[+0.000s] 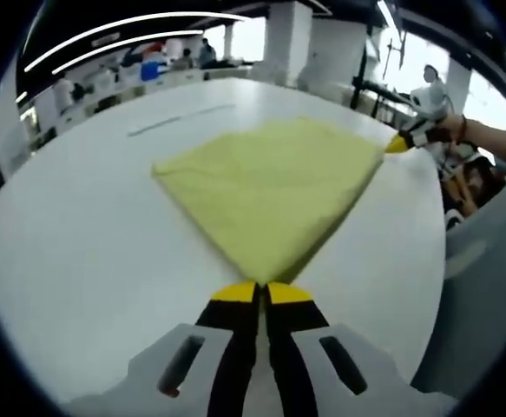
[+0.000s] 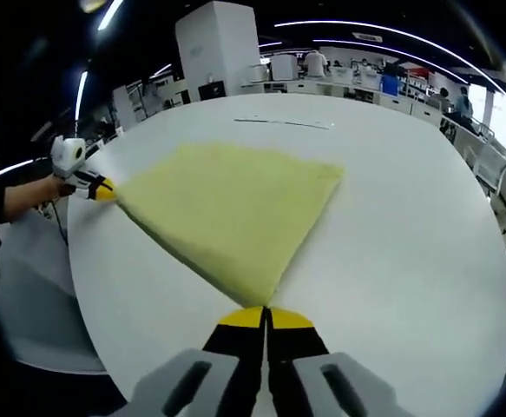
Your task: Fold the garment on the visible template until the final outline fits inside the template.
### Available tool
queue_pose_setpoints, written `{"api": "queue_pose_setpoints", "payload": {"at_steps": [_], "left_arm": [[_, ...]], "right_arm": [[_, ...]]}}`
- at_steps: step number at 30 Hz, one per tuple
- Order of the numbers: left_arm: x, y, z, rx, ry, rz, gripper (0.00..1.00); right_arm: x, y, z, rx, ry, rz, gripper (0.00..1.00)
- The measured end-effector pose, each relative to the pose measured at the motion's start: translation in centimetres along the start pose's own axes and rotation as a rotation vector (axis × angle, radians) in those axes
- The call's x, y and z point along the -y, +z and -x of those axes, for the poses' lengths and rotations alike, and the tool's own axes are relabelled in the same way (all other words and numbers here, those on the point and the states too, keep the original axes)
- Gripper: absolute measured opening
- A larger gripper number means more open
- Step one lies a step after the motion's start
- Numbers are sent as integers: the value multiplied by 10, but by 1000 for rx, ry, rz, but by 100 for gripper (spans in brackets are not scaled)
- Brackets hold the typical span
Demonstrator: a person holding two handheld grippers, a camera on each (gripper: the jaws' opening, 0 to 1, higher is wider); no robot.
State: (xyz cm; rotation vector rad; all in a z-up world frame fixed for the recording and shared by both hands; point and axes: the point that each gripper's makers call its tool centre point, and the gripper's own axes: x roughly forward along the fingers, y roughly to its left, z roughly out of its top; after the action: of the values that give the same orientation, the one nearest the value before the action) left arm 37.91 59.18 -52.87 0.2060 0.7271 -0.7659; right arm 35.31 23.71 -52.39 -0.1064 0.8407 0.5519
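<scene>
A yellow garment point(image 1: 270, 187) lies folded flat on the white table point(image 1: 88, 243), spread like a fan. My left gripper point(image 1: 263, 287) is shut on its near corner in the left gripper view. The right gripper point(image 1: 397, 144) pinches the far right corner there. In the right gripper view the garment point(image 2: 231, 204) narrows toward my right gripper point(image 2: 266, 313), whose jaws are closed on that corner. The left gripper point(image 2: 103, 191) grips the corner at the left. A thin dark line point(image 1: 179, 119) runs across the table beyond the cloth; it is the line point(image 2: 283, 123) in the right gripper view.
The table's rounded edge point(image 2: 83, 287) curves close by the left gripper's side. A person's forearm point(image 1: 496, 135) reaches in behind the right gripper. Desks with seated people point(image 2: 339, 69) and a white pillar point(image 2: 218, 43) stand past the far end of the table.
</scene>
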Motion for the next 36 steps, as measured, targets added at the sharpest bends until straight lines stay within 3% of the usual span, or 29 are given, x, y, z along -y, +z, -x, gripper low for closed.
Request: {"api": "queue_pose_setpoints", "payload": {"at_steps": [16, 19, 21, 24, 27, 31, 36], "left_arm": [[1, -3, 3, 0, 0, 45, 1], [0, -2, 5, 9, 4, 84, 7], [-3, 2, 9, 39, 21, 162, 13], [-8, 9, 16, 71, 28, 218, 17], [-7, 19, 23, 112, 24, 256, 22], [-10, 22, 28, 109, 55, 250, 45], [-10, 26, 34, 123, 58, 264, 57]], "right_arm": [[-2, 0, -2, 2, 3, -48, 0], [3, 2, -3, 16, -12, -92, 0], [2, 4, -3, 22, -6, -108, 1], [1, 8, -2, 32, -14, -127, 6], [0, 17, 3, 52, -27, -129, 20], [-6, 30, 8, 70, -23, -116, 31], [-17, 45, 15, 90, -19, -73, 50]]}}
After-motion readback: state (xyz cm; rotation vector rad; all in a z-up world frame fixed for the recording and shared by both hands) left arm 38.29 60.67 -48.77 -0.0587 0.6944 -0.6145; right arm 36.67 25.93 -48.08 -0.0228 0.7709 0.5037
